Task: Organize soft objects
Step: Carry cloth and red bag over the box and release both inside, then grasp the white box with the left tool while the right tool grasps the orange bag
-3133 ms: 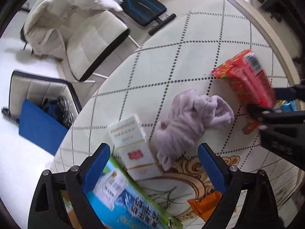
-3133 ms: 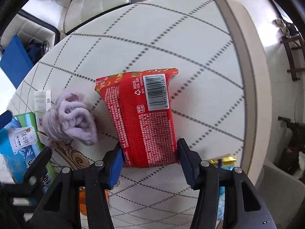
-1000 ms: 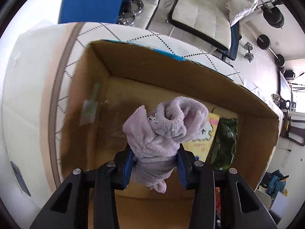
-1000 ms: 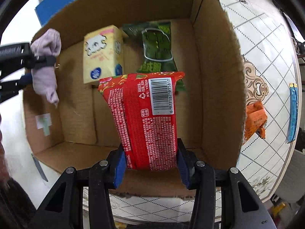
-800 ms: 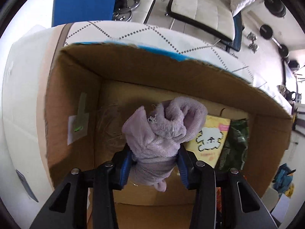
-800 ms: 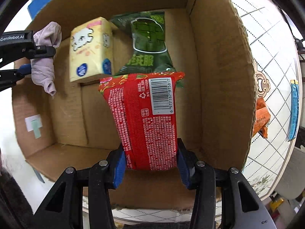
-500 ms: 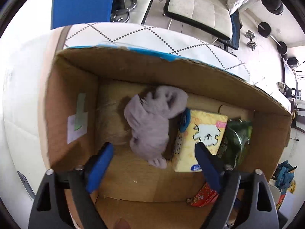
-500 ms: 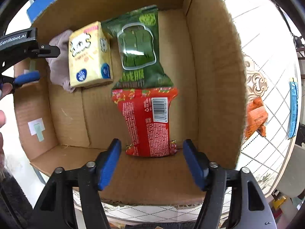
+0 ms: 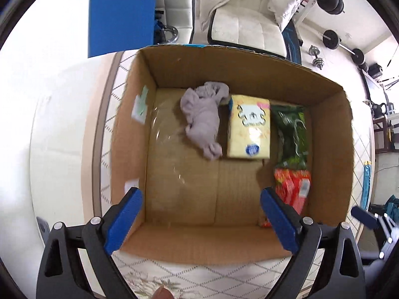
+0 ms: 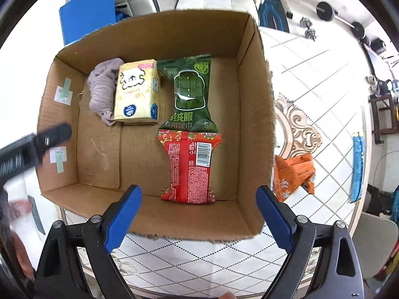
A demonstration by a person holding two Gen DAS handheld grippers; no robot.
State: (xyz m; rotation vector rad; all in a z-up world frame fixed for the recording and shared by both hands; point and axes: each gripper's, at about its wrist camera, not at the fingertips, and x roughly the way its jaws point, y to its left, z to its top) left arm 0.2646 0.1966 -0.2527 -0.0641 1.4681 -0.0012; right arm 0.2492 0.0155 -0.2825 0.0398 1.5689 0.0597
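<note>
An open cardboard box [image 9: 239, 74] [image 10: 256, 114] stands on the patterned table. Inside lie a crumpled lilac cloth [image 9: 203, 117] [image 10: 101, 89], a yellow tissue pack [image 9: 249, 127] [image 10: 137, 92], a green wipes pack [image 9: 293, 134] [image 10: 190, 92] and a red packet [image 9: 293, 189] [image 10: 190, 167]. My left gripper [image 9: 199, 221] hangs above the box, jaws still opening, nothing between them. My right gripper [image 10: 198, 219] hangs above the box's near side, jaws also opening and empty, the red packet lying below it.
An orange packet [image 10: 294, 172] and a blue strip pack [image 10: 357, 164] lie on the table right of the box. A white chair [image 9: 247, 15], a blue panel [image 9: 122, 15] and dumbbells [image 9: 331, 39] sit on the floor beyond.
The left gripper opened and dropped the lilac cloth into the box. The right gripper opened and dropped the red packet beside the green pack. Both grippers rose.
</note>
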